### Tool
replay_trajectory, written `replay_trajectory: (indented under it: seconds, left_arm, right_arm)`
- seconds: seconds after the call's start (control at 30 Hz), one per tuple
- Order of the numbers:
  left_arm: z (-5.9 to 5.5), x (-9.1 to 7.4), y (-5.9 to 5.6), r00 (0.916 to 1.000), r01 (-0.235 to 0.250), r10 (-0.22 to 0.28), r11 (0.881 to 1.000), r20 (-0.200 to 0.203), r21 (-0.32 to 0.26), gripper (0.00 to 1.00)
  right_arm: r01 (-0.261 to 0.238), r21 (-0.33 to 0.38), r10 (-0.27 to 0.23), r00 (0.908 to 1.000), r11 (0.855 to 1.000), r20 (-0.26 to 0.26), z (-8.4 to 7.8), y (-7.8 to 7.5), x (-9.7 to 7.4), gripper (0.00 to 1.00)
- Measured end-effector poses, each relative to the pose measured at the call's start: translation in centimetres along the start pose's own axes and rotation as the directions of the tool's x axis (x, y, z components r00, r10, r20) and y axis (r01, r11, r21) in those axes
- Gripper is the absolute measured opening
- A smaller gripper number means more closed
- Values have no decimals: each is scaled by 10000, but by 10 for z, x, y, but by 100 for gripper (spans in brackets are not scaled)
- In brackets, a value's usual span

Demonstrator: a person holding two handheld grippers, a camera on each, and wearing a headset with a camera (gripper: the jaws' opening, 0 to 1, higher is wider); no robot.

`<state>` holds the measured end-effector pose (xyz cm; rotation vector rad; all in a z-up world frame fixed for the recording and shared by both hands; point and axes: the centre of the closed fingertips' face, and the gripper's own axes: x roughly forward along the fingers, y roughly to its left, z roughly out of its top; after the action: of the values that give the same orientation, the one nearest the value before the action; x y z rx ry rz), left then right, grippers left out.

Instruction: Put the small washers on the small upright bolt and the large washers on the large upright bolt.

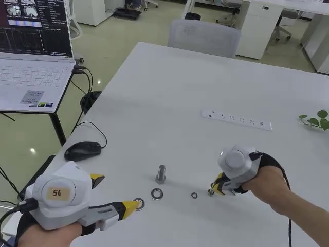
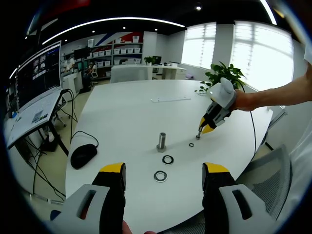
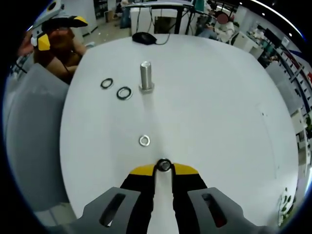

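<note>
Head view: left tongs [image 1: 116,192] carry label [image 1: 57,193] 56.

We see an open laptop [image 1: 33,56] at the upper left of the head view, and a black mouse [image 1: 82,150] at the left edge of the white tabletop [image 1: 169,92]. A white power strip [image 1: 236,119] lies right of centre. A leafy plant [image 1: 316,120] sits at the right edge and a grey chair [image 1: 204,37] at the top.

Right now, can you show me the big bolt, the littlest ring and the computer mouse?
big bolt [image 1: 161,174], head view, middle of its upright shaft.
littlest ring [image 3: 141,141], right tool view, left side of its metal rim.
computer mouse [image 1: 82,150], head view, top of its black shell.
</note>
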<state>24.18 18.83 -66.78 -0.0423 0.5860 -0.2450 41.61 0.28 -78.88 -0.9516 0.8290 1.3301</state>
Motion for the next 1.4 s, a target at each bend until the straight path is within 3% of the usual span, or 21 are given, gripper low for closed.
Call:
replay_trajectory:
  seconds: [0.33,0.7,0.87,1.17,1.4]
  left_arm:
    - [0,0,2,10000,-7,7,10000,-20,9,63]
    - [1,2,2,10000,32,-32,10000,-54,59,63]
    - [1,2,1,10000,37,-37,10000,-45,77,63]
    - [2,2,-2,10000,61,-61,9999,14,100,63]
    - [4,1,-4,9999,82,-83,9999,71,140,63]
  right_arm:
    - [-210,98,213,9994,9997,-285,-9,4,17,14]
    - [-244,219,251,9993,9995,-295,-13,5,20,14]
    - [-218,182,219,9997,9996,-58,-12,6,11,17]
    - [409,560,-444,9971,9976,622,-10,-3,-19,20]
    - [618,386,-656,9924,9973,1040,-2,6,-35,20]
